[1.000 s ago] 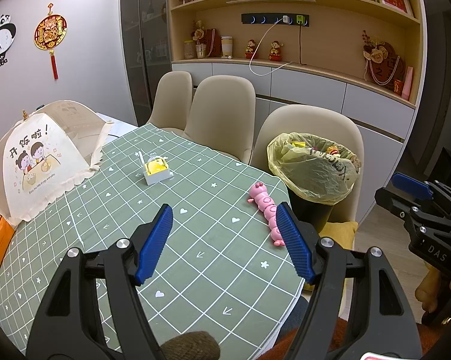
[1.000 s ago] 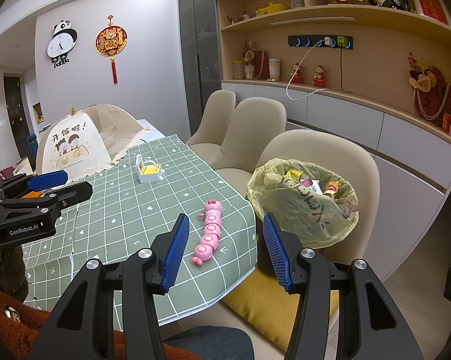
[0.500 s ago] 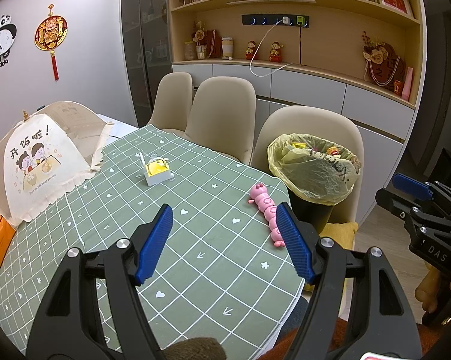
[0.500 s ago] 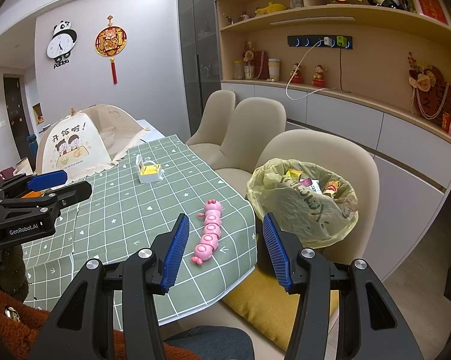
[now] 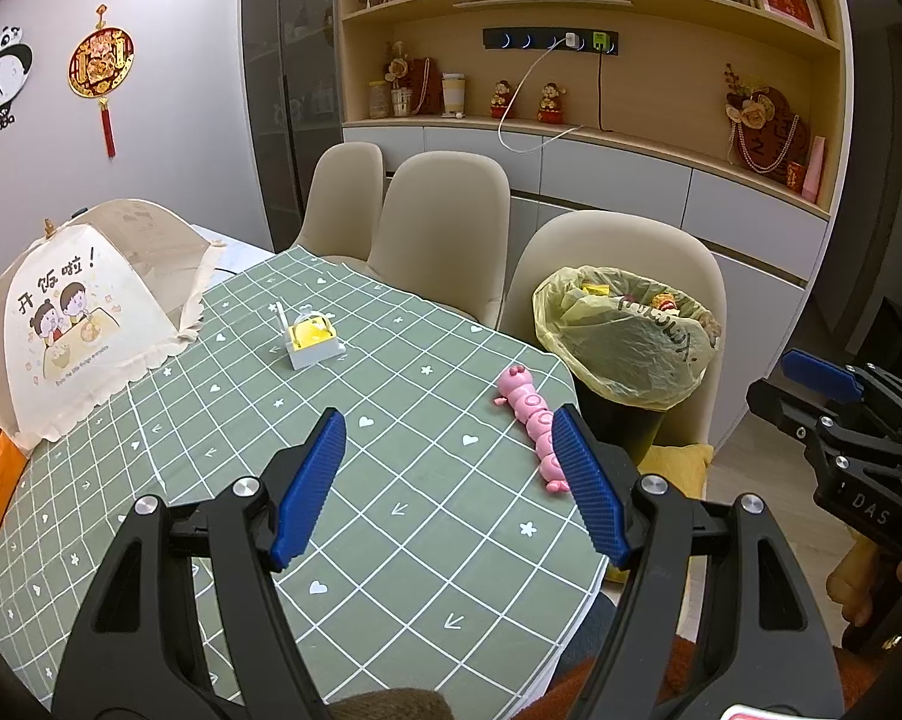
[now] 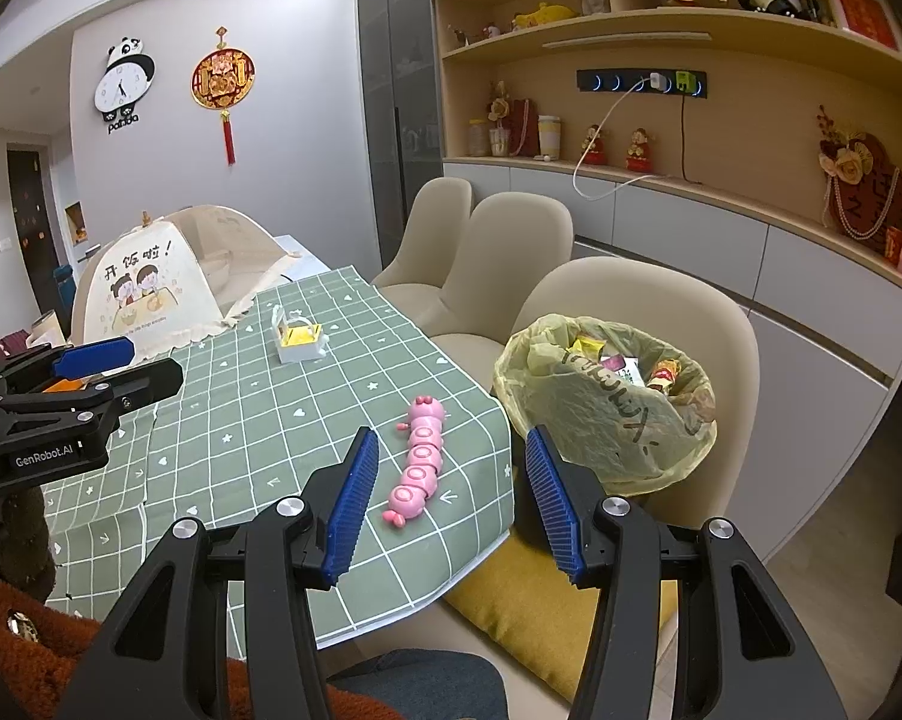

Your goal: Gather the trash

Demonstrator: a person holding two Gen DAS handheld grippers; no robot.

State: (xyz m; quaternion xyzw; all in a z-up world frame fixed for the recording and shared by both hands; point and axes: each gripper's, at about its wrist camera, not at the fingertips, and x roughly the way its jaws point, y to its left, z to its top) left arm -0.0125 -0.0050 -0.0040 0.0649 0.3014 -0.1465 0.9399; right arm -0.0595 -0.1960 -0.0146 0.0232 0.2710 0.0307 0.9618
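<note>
Both hand-held grippers, left (image 5: pixel 447 468) and right (image 6: pixel 451 489), spread wide, holding nothing. Pink toy (image 6: pixel 417 465) lies on surface (image 5: pixel 390 510) edge. Bin (image 6: pixel 607 402) just beside.

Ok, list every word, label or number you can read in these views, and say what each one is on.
"GenRobot.AI": body of the left gripper.
"DAS": body of the right gripper.
"panda": under the panda clock.
"开饭啦!": on the food cover tent; the small line beneath is too small to read.
Black writing on the yellow trash bag: unreadable.
</note>
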